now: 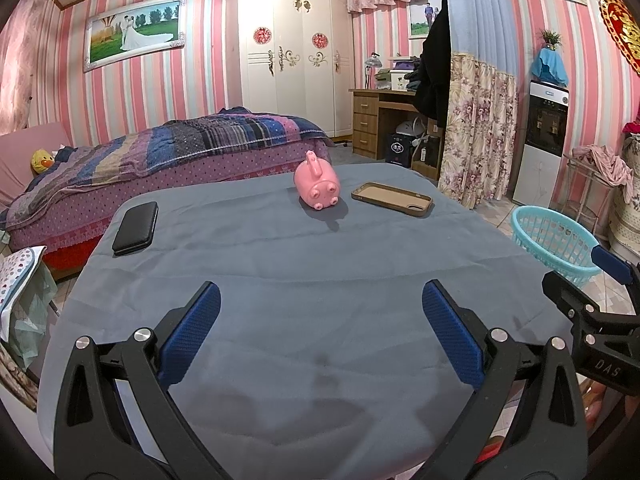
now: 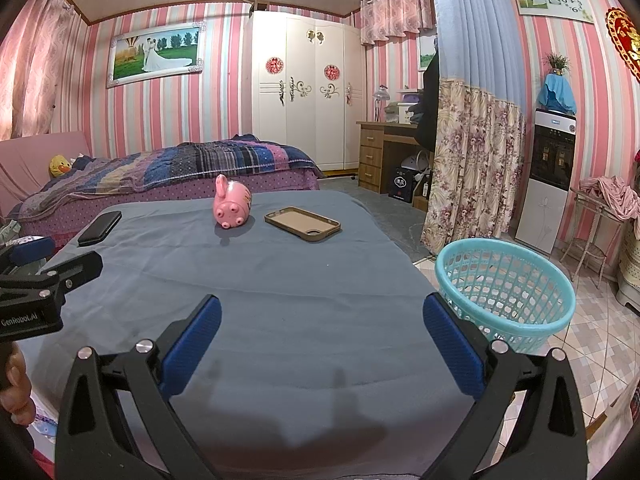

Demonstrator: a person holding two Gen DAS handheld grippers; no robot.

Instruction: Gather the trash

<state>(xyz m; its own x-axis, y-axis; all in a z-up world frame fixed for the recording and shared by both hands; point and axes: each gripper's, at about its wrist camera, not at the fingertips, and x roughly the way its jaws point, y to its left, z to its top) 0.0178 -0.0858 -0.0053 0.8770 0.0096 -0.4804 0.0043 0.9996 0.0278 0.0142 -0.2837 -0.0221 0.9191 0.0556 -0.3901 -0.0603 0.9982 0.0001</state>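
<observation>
A table with a grey-blue cloth (image 1: 320, 264) (image 2: 280, 300) bears a pink piggy bank (image 1: 317, 185) (image 2: 232, 207) lying on its side at the far middle, a brown phone case (image 1: 392, 199) (image 2: 302, 224) to its right, and a black phone (image 1: 135, 227) (image 2: 100, 227) at the far left. A turquoise plastic basket (image 1: 556, 240) (image 2: 505, 286) stands on the floor off the table's right edge. My left gripper (image 1: 321, 316) is open and empty over the near cloth. My right gripper (image 2: 322, 322) is open and empty over the near cloth, beside the basket.
A bed with a striped quilt (image 1: 180, 148) stands behind the table. A white wardrobe (image 1: 296, 56), a wooden desk (image 1: 380, 120), a floral curtain (image 2: 472, 168) and a water dispenser (image 2: 548, 176) line the back and right. A bag with fabric (image 1: 20, 292) hangs at the left.
</observation>
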